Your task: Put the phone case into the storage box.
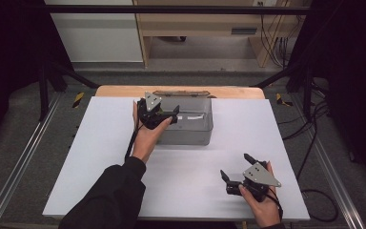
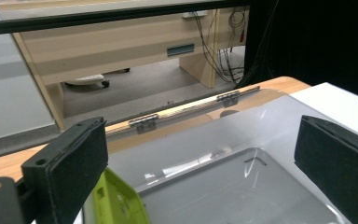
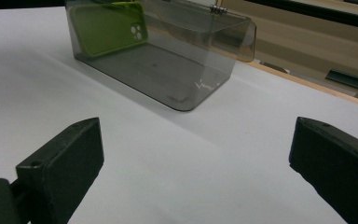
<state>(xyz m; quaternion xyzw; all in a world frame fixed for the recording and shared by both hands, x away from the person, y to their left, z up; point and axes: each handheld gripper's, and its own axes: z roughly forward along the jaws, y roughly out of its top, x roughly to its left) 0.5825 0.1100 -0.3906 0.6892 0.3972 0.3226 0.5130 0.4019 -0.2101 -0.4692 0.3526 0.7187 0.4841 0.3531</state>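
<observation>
While the left gripper [image 1: 167, 116] hangs over the left end of the clear box [image 1: 190, 136], its jaws stand wide apart w/ nothing between the pads. Left gripper view confirms: both black pads flank open air above the box's inside, no contact w/ anything. No earlier look to compare, so just the state: fully spread, empty.

Box sits toward the far edge of the white bench [image 1: 100, 157], roughly centre along that edge, its hinged lid [image 3: 235, 39] swung back toward the wooden strip [image 1: 119, 90] behind. Inside, at the box's left end, a lime-green phone case [image 3: 107, 28] leans upright against the end wall, camera cut-out visible thru the smoky plastic in the right gripper view. In the left gripper view the case [image 2: 114, 200] shows just below and beside the left-hand pad, near it but not touching as far as I can tell. Rest of the box floor bare, grey.

Right gripper [image 1: 236, 172] is near the bench's near-right corner, well apart from the box, held in the person's hand, pointing left-ish across the bench. Jaws wide open too, pads clear of the surface, nothing gripped. White bench top runs between its pads in its own view, box farther off toward the upper left.
</observation>
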